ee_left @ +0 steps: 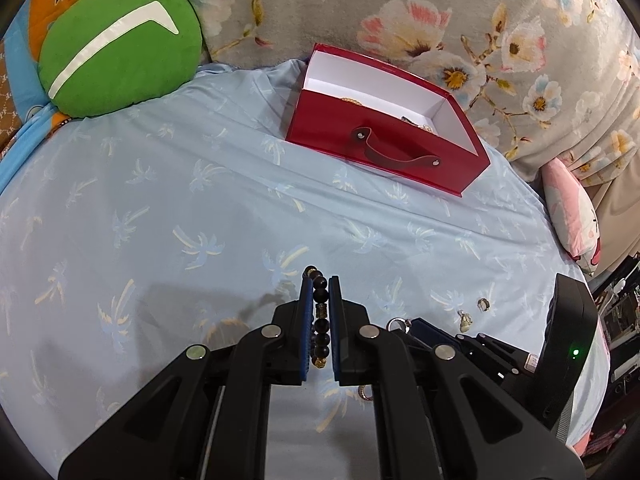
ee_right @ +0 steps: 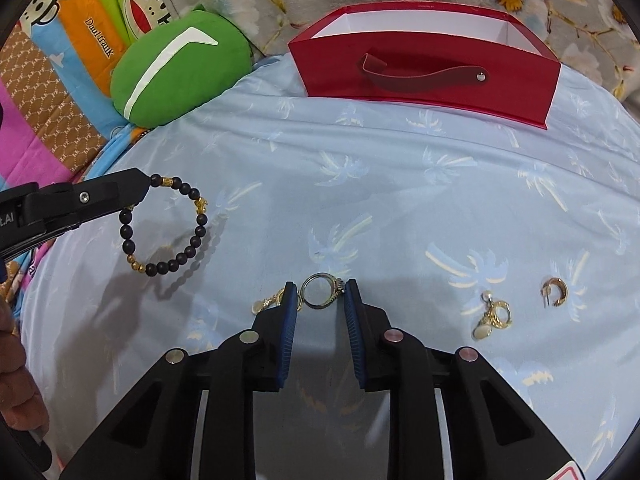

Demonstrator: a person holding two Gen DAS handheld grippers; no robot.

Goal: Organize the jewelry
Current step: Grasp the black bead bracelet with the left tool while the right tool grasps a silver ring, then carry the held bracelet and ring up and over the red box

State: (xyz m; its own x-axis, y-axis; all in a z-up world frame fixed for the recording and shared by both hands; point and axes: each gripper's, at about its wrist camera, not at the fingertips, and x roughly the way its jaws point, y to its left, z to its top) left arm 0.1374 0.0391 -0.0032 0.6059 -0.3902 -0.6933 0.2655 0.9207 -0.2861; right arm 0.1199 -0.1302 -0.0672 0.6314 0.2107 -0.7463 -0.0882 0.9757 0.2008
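Left gripper (ee_left: 321, 312) clenched on bead bracelet (ee_right: 166, 226), lifted for red box (ee_right: 424, 80); right gripper (ee_right: 320, 300) pinching ring (ee_right: 320, 291) at tips, lower centre.

"Daul frank" is printed on an orange stripe of the cartoon bedsheet (ee_right: 98, 38); its tail, "rank", is seen in the left wrist view. The letters "t.AI" are marked on the left tool (ee_right: 149, 190), cut off at the frame edge.

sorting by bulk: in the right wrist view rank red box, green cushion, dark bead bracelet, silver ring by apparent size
1. red box
2. green cushion
3. dark bead bracelet
4. silver ring
Box and cushion lie farther off, so the order holds.
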